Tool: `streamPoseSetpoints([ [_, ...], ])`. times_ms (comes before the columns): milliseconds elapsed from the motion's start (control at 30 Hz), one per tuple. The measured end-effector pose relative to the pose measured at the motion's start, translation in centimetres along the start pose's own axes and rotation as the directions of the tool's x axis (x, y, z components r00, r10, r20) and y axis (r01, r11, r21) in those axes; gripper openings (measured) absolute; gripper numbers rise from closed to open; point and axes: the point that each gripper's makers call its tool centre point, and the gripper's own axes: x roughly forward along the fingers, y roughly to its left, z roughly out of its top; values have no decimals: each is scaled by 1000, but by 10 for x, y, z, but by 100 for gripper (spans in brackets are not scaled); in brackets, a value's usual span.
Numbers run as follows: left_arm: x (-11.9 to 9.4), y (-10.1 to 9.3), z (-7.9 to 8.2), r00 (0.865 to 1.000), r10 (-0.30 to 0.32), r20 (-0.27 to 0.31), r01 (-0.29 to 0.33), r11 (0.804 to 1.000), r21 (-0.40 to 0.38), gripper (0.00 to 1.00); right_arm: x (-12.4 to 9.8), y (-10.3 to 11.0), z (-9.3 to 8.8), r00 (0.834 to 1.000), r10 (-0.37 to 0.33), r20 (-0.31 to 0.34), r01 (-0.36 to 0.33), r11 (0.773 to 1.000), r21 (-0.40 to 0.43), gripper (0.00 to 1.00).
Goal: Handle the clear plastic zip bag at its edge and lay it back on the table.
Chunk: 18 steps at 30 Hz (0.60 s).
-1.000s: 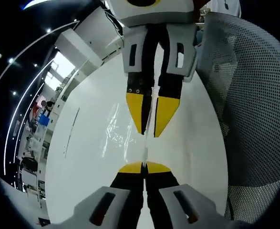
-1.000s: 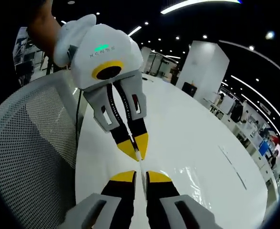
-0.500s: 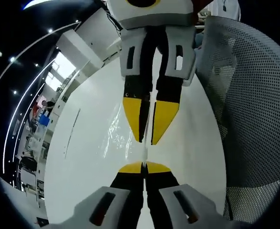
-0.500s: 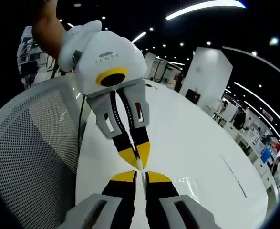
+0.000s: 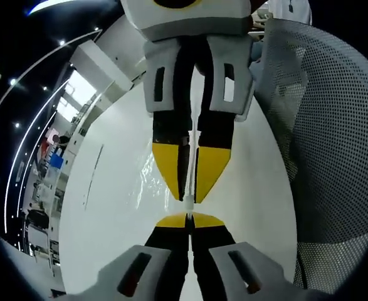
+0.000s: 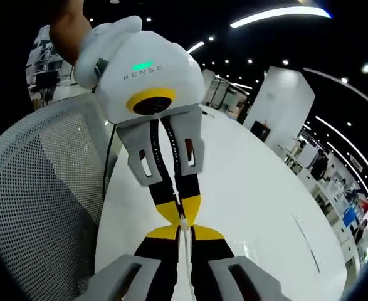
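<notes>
Both yellow-tipped tongs, left point(image 5: 189, 219) & right point(image 6: 177, 232), have moved tip-to-tip, each pinching the clear plastic zip bag's point(image 5: 147, 179) edge above the white table point(image 5: 108, 207), not laid down yet.

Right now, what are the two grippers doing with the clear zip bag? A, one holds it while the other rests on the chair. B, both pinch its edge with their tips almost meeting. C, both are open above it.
B: in the left gripper view the left gripper and the right gripper each close on the thin edge of the clear zip bag, tips nearly touching above the white table.
</notes>
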Motion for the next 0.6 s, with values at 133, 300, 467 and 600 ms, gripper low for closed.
streamPoseSetpoints([
  [133, 1, -2, 0, 1000, -12, -3, 12, 1000, 2, 0, 3, 3, -1, 1000, 10, -16, -11, 999, -37, 1],
  [300, 1, -6, 1, 1000, -28, -9, 28, 1000, 1, 0, 5, 6, -3, 1000, 20, -19, -21, 998, -55, 1],
  [467, 1, -9, 0, 999, -38, -12, 38, 999, -5, 0, 6, 8, -5, 999, 34, -25, -35, 997, -63, 0],
  [600, 2, -9, 1, 999, -38, -11, 38, 999, -18, 0, 7, 7, -6, 999, 40, -26, -41, 997, -64, 0],
])
